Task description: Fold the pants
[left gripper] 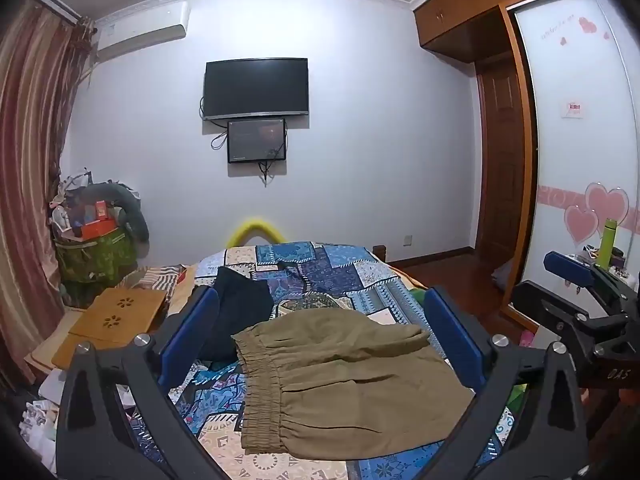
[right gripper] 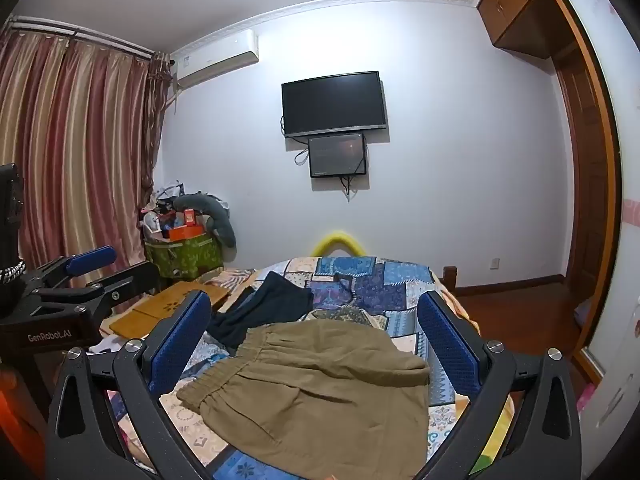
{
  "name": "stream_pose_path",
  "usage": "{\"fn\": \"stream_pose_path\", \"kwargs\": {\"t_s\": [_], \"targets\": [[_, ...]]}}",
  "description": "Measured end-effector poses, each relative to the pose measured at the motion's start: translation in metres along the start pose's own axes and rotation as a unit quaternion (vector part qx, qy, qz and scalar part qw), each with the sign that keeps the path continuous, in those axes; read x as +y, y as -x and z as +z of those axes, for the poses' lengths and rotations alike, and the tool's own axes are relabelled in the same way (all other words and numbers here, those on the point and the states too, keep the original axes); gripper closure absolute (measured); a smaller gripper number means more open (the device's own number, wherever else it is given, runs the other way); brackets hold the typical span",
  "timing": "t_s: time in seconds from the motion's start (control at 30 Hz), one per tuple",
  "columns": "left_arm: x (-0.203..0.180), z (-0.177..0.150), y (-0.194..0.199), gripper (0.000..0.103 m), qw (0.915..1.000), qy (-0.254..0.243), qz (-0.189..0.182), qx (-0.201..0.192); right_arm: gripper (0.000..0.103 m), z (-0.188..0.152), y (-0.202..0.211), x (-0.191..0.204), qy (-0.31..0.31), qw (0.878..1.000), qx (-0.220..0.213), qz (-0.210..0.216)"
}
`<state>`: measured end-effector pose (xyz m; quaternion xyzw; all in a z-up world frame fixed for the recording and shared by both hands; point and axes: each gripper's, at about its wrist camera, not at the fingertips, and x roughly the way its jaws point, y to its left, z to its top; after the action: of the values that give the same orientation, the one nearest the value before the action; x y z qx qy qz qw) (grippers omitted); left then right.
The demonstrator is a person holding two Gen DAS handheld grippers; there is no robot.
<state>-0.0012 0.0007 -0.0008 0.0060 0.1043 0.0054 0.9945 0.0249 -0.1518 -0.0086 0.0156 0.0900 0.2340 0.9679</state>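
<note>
Olive-khaki cloth pants with a gathered elastic waistband (left gripper: 340,384) lie folded on the blue patchwork-patterned bedspread (left gripper: 320,268), waistband toward the left; a dark navy garment (left gripper: 240,308) lies just beyond them, touching their far left edge. Left gripper with blue pads (left gripper: 320,336): jaws spread wide, holding nothing, hovering over the pants; right gripper with blue pads (right gripper: 316,340): likewise released and empty.
</note>
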Motion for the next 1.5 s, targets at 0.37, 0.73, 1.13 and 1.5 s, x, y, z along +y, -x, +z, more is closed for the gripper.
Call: {"fn": "stream_pose_path", "kwargs": {"t_s": [0.37,0.73,1.13,1.5], "targets": [[0.002,0.001,-0.008,0.0,0.9997,0.003,-0.018,0.016,0.001,-0.009,-0.004,-0.002,-0.002,1.0,0.005,-0.006],[-0.001,0.002,-0.007,0.0,0.9997,-0.002,-0.02,0.013,0.001,-0.003,-0.001,-0.005,-0.011,1.0,0.011,-0.012],[-0.002,0.002,-0.007,0.0,0.9997,-0.003,-0.02,0.013,0.001,-0.005,-0.003,-0.008,-0.015,1.0,0.012,-0.014],[-0.003,0.002,-0.009,0.0,0.9997,-0.002,-0.019,0.016,0.001,-0.006,-0.004,-0.009,-0.015,1.0,0.012,-0.016]]}}
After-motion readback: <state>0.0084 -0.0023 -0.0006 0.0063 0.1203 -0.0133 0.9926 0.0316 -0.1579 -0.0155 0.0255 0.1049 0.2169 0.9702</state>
